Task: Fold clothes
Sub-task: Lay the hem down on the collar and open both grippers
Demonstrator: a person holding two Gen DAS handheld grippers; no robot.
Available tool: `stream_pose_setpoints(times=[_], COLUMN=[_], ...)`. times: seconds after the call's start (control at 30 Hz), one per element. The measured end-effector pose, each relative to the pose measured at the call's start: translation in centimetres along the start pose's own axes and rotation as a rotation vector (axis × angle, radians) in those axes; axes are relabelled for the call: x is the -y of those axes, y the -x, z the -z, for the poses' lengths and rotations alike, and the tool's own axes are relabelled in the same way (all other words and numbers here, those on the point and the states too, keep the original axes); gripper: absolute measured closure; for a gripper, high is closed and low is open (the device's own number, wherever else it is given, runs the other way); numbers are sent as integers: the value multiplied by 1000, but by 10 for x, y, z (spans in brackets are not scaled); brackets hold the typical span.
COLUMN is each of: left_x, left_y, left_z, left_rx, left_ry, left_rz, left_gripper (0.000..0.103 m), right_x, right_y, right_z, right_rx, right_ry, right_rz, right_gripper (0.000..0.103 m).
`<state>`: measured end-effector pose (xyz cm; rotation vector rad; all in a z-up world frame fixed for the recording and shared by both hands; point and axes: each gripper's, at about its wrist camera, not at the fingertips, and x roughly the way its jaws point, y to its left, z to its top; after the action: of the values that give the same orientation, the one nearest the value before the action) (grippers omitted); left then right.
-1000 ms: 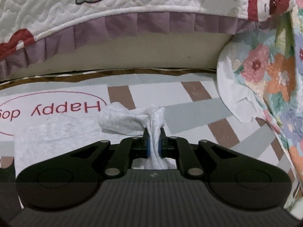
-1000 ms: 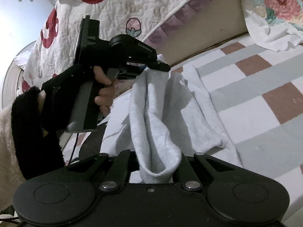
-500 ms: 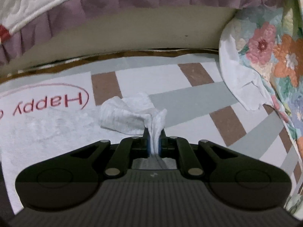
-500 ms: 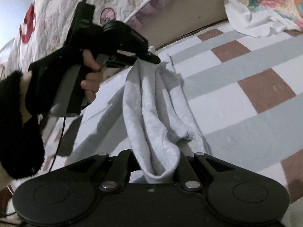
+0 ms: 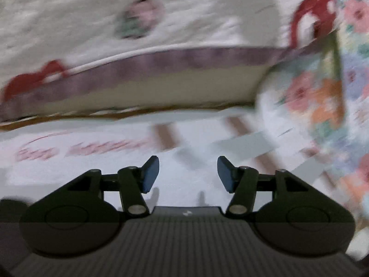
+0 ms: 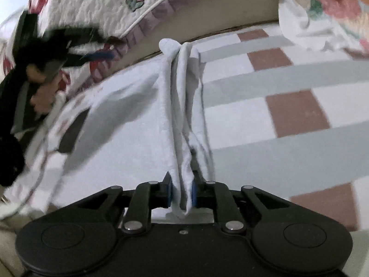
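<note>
Since a second ago, the left claw (image 5: 188,173) has let go of the pale grey garment (image 6: 182,106) it was pinching and pulled off to the side. Its blue pads (image 5: 151,175) now stand well apart with nothing between them, the jaws opening, and its own view is smeared by motion. In the right wrist view the left claw shows as a dark blur at the upper left, gripped by a hand (image 6: 43,92) in a black sleeve (image 6: 9,159), clear of the cloth.

The right claw (image 6: 182,195) has a bunched fold of the garment between its pads; its jaws are opening, though the blue pads sit right against the cloth on both sides. From there the garment runs away in long vertical folds to a small knot of fabric at its far end, near the bed's edge, and it spreads out flat to the left over the bed cover (image 6: 288,106), which is checked in white, grey and brown.

Behind, a white quilt (image 6: 96,4) with a purple frill hangs down, and a flowered blanket (image 6: 327,7) lies at the upper right.
</note>
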<state>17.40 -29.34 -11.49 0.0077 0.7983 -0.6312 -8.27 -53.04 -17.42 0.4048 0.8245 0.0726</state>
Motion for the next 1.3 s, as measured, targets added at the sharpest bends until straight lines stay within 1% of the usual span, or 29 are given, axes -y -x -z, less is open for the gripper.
stream_pose_setpoints(times=[0.07,0.1,0.17,0.2,0.23,0.3,0.33,0.37,0.4,0.43,0.47,0.57,0.6,0.63,0.67,0.7,0.73,0.77,0.8,0.83,0.9,0.93,1.0,1.07,1.1,1.17,1.23,1.27,1.3], left_x=[-24,-32,-47,-54,-59,-65,-66,-66,-63,-60,-56,-36,-31,-27,-26,-24,-26,-30,-35,-40,-44,-46,-45,-43,-44,-50,-58,-63,-68], left_y=[12,18,29,32,36,41,43,45,47,48,49,47,45,39,32,25,21,21,22,25,28,29,31,31,31,26,17,10,4], left_z=[31,43,64,71,78,88,91,93,94,96,96,99,100,102,104,106,108,110,112,112,114,116,118,115,112,99,83,74,65], left_rx=[-35,-47,-59,-62,-63,-59,-53,-42,-30,-19,-8,-1,-10,-46,-93,-140,-155,-151,-140,-133,-126,-125,-125,-130,-126,-96,-63,-48,-34], left_ry=[25,36,65,78,89,110,116,123,122,121,114,50,31,23,14,4,-5,-3,20,53,87,87,71,55,53,63,82,96,111], left_rz=[-45,-56,-73,-73,-71,-70,-57,-37,-13,12,37,116,155,197,172,139,93,84,97,103,99,96,90,82,73,43,17,2,-14], left_gripper=[49,49,49,49,48,48,48,48,48,48,48,48,48,48,48,48,49,49,49,49,49,49,49,49,49,47,45,45,44], right_x=[-1,0,0,-1,-6,-20,-23,-24,-26,-29,-35,-62,-68,-71,-74,-77,-74,-71,-63,-56,-37,-30,-13,4,14,27,29,27,25], right_y=[4,5,9,11,14,25,31,36,40,39,34,4,-6,-16,-29,-41,-51,-62,-69,-72,-84,-88,-96,-100,-98,-87,-79,-79,-79], right_z=[-1,-2,-4,-5,-8,-16,-23,-32,-43,-51,-60,-73,-76,-79,-83,-86,-92,-97,-105,-112,-132,-138,-155,-170,-175,-179,-178,-175,-173], right_rx=[-9,-19,-32,-35,-31,-6,15,43,73,88,93,49,23,-12,-59,-88,-103,-117,-115,-108,-63,-43,-10,20,40,69,86,82,78], right_ry=[45,46,44,40,68,161,170,160,150,156,197,408,442,455,490,549,592,634,642,636,613,592,510,392,324,206,130,104,79], right_rz=[48,63,90,103,144,238,240,203,142,103,79,57,-8,-62,-89,-72,-46,-19,-6,-4,55,79,116,150,140,56,-39,-85,-131], right_gripper=[88,85,85,85,85,83,81,77,77,77,77,77,78,80,83,78,77,77,77,77,76,76,77,76,74,74,73,68,58])
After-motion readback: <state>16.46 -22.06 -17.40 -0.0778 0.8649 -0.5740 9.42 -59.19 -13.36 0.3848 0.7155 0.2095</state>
